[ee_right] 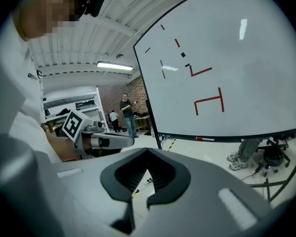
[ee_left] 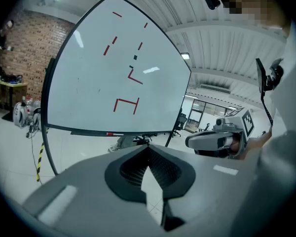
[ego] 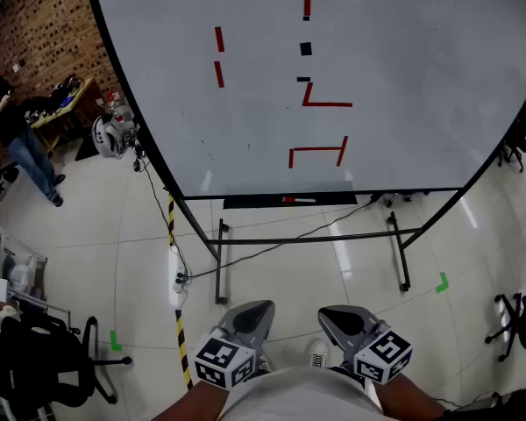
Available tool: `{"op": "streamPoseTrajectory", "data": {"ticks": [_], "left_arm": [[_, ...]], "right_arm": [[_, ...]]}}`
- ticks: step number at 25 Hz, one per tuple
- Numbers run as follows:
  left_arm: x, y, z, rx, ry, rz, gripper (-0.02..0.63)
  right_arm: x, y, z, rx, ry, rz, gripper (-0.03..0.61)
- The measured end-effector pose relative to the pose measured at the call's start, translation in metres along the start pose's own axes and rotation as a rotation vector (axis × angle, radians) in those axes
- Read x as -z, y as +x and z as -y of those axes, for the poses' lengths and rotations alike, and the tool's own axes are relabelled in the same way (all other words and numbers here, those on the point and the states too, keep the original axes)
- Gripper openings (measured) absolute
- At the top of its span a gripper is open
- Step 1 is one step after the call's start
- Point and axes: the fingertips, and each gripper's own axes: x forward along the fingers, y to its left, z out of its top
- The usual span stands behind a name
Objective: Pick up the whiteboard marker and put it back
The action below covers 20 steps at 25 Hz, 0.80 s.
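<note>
Red-capped marker (ego: 299, 200) well beyond right claw (ego: 333, 318)

Head view: looks steeply down from above the person onto the whiteboard (ego: 403, 60) and floor (ego: 289, 279), from well back. The left gripper (ego: 256, 310) and right gripper (ego: 333, 316) sit at its bottom edge. Gripper views: look forward and upward along the jaws. All three views share the whiteboard; each gripper view also shows the other gripper.

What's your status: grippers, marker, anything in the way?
Left gripper shut, empty; right gripper shut, empty. Marker lying on whiteboard tray, not picked up. Cable on floor ahead.
</note>
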Motion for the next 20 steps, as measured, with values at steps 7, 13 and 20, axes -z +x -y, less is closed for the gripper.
{"op": "streamPoseTrajectory", "data": {"ticks": [7, 13, 20], "left_arm": [[0.001, -0.015, -0.017, 0.013, 0.02, 0.0, 0.017], [0.001, -0.029, -0.036, 0.041, 0.052, -0.014, 0.017], [0.002, -0.04, -0.068, 0.044, 0.033, -0.023, 0.017]], "right_arm": [[0.0, 0.02, -0.018, 0.007, -0.006, -0.003, 0.002], [-0.004, 0.046, -0.034, 0.019, 0.003, 0.0, 0.002], [-0.004, 0.065, -0.042, 0.053, 0.012, -0.015, 0.002]]}}
